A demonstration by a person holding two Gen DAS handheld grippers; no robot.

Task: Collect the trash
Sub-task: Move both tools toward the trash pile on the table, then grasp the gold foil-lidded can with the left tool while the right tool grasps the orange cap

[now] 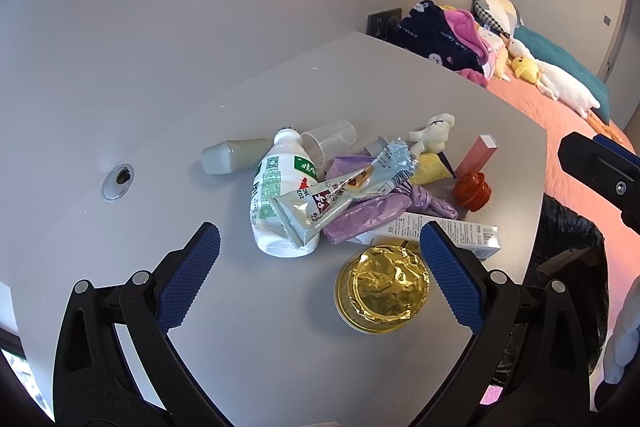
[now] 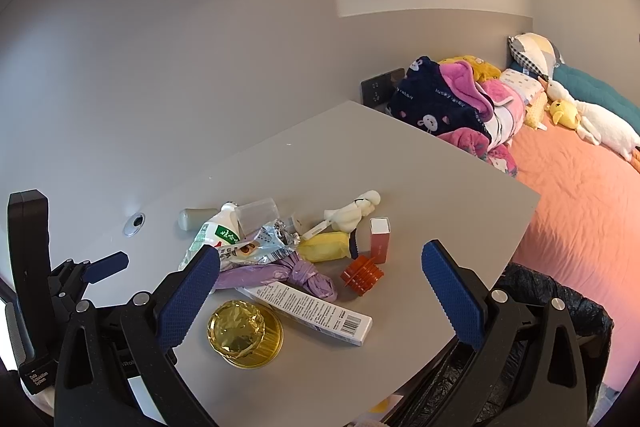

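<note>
A heap of trash lies on the grey table [image 1: 360, 75] [image 2: 360, 155]: a crushed white bottle [image 1: 276, 195] [image 2: 208, 231], a silver wrapper [image 1: 344, 187] [image 2: 264, 247], a purple bag [image 1: 384, 207] [image 2: 280, 273], a gold foil cup [image 1: 382, 289] [image 2: 244, 333], a long white box [image 1: 468, 233] [image 2: 316, 309], an orange cap [image 1: 472, 191] [image 2: 362, 275], a pink box [image 1: 478, 155] [image 2: 379, 239]. My left gripper [image 1: 320, 267] hovers open just short of the bottle and cup. My right gripper [image 2: 320, 291] hangs open over the white box. A black-lined trash bin [image 1: 568, 267] [image 2: 532, 311] stands at the table's right edge.
A clear plastic cup [image 1: 330, 141], a grey-green tube [image 1: 234, 155], a yellow pouch [image 2: 324, 247] and a small white plush [image 2: 354, 213] lie at the heap's back. A cable hole [image 1: 118, 181] sits left. A bed [image 2: 580, 207] with clothes and plush toys lies right.
</note>
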